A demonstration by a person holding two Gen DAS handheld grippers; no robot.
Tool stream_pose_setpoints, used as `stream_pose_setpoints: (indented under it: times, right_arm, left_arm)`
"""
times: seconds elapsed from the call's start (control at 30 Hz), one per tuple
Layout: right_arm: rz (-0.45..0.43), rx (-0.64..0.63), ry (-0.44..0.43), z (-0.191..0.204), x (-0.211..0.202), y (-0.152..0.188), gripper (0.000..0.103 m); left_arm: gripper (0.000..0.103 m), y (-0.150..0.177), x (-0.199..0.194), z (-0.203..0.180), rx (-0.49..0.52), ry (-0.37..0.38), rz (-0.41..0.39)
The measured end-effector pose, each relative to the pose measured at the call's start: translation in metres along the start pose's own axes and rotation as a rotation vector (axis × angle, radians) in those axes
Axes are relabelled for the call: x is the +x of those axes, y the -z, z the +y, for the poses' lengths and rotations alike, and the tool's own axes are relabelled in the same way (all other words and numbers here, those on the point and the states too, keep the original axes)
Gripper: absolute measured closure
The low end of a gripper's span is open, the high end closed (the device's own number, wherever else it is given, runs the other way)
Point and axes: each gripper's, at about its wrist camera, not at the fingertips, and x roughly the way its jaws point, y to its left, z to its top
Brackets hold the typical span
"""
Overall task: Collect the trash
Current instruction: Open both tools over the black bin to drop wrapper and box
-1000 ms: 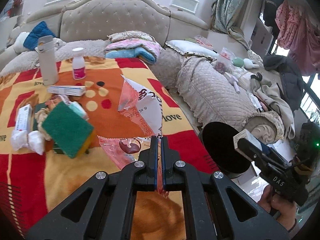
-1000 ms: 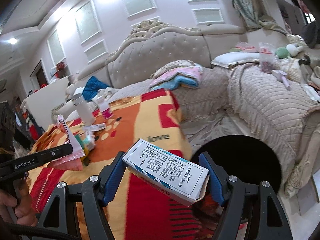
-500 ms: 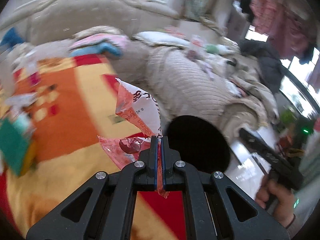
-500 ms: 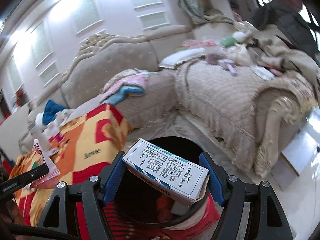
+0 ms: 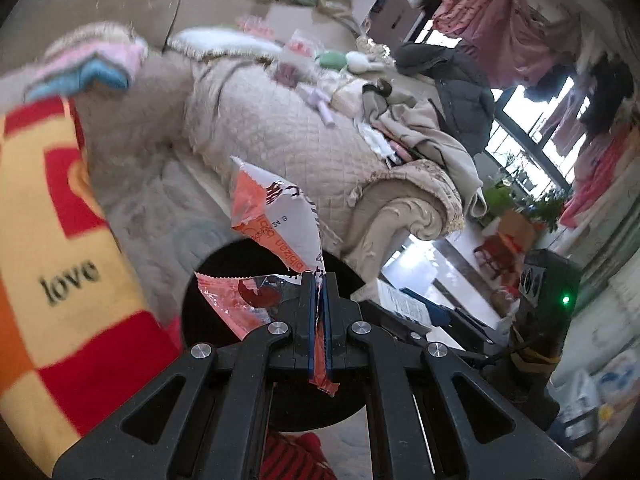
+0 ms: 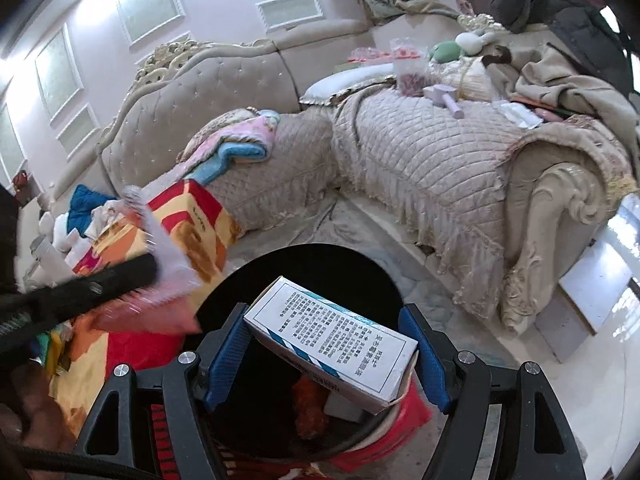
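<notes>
Two grippers are carrying trash above a round black bin [image 6: 304, 264] that stands on the floor beside a quilted beige sofa [image 6: 432, 160]. The left gripper [image 5: 318, 280] is pinching a torn plastic wrapper [image 5: 276, 216] between its blue-lined fingers, pressed flat together; the wrapper is crinkly and glossy, orange and white with printed lettering and a zigzag edge, and it is hanging over the dark mouth of the bin [image 5: 208, 312]. In the right wrist view the same wrapper [image 6: 160, 280] is showing as a motion-blurred pink-white shape at the bin's left rim. The right gripper [image 6: 326, 348] is clamping a rectangular cardboard box [image 6: 332, 336] across its width, its blue pads touching both ends; the box is white with blue diagonal stripes and dense black print, one end flap slightly bent, and it is tilting over the bin opening. Inside the bin an orange crumpled piece [image 6: 310, 404] is lying. A fuzzy red, yellow and orange blanket [image 5: 48, 240] printed "love" is draping next to the bin.
</notes>
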Motion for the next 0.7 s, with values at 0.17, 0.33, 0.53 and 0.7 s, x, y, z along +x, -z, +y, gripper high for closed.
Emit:
stream_pose_setpoints:
  times: [0.17, 0.33, 0.53, 0.7]
  right_arm:
    - [0.025, 0.041, 0.023, -0.004, 0.012, -0.003, 0.029]
    - [0.032, 0.080, 0.004, -0.006, 0.013, -0.002, 0.022]
    - [-0.015, 0.142, 0.030, -0.001, 0.001, -0.002, 0.022]
    - [-0.092, 0.079, -0.016, 0.051, -0.012, -0.005, 0.022]
  left_arm:
    - [0.087, -0.001, 0.006, 0.022, -0.097, -0.020, 0.041]
    - [0.036, 0.000, -0.015, 0.025, -0.114, -0.012, -0.023]
    - [0.036, 0.014, -0.047, 0.042, -0.192, -0.066, -0.076]
    - [0.036, 0.039, -0.103, 0.053, -0.200, -0.202, -0.162]
